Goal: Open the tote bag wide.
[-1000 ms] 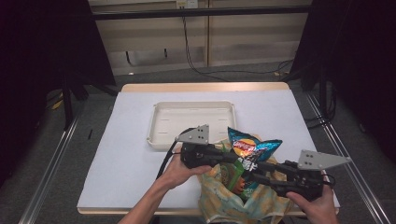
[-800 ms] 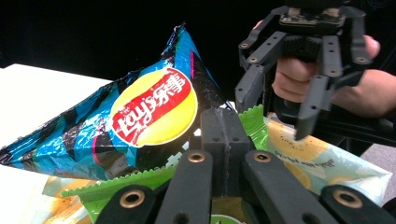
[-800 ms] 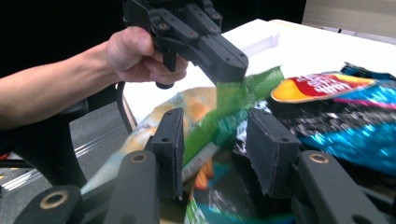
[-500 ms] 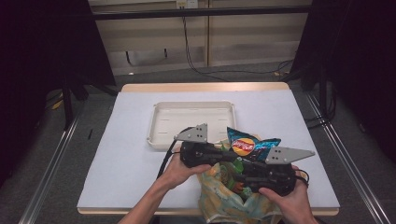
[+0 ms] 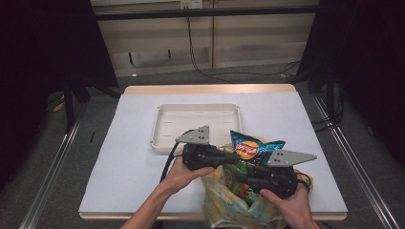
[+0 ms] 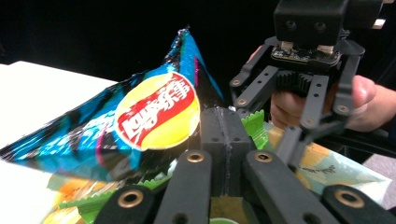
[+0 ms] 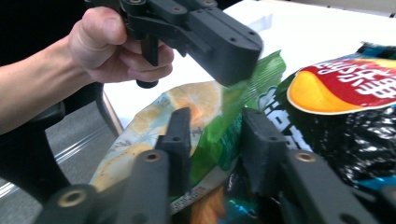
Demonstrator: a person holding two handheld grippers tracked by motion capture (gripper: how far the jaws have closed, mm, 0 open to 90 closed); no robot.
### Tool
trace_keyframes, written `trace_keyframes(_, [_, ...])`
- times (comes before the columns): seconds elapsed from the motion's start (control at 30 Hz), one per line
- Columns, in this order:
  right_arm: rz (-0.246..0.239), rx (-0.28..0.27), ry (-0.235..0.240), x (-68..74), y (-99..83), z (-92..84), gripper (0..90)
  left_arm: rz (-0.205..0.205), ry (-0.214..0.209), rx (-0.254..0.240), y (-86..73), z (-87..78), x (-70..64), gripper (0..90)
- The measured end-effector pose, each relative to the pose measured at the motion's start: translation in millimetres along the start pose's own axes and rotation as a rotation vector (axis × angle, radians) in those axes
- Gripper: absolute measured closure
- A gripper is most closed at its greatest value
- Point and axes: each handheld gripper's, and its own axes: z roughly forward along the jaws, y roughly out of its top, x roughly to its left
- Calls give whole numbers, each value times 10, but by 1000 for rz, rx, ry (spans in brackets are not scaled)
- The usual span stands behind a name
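Our left gripper [image 5: 224, 160] pinches the bag's rim [image 5: 220, 177]; our right gripper [image 7: 212, 140] closes around the green packet [image 7: 219, 135]; tray [image 5: 162, 126] at frame centre empty.

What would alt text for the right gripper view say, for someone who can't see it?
Two black jaws straddle the edge of a green snack packet sticking out of a yellow bag, with a blue chips bag to the right. Above, a hand holds the left gripper, shut on the green packet's top.

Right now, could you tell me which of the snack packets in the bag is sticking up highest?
The blue crisp packet with the red-and-yellow logo. It rises well above the patterned bag; the green packet sits lower, between the right gripper jaws.
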Motion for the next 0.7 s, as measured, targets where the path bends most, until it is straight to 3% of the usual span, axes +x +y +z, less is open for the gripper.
trace_keyframes(0.13, [0,-22,-8,-21,6,-15,810,-9,57,-6,-19,-111,25,750])
trace_keyframes(0.37, [-19,-63,-29,-14,49,-63,882,-30,116,-30,-14,-206,54,464])
trace_keyframes(0.43, [-1,-83,-22,-46,78,-116,890,-37,131,-30,-15,-211,67,397])
trace_keyframes(0.6, [-6,-129,-14,-74,151,-244,896,-50,144,-35,-29,-203,92,303])
trace_keyframes(0.7, [-18,-156,-20,-83,198,-326,898,-54,148,-28,-31,-202,99,294])
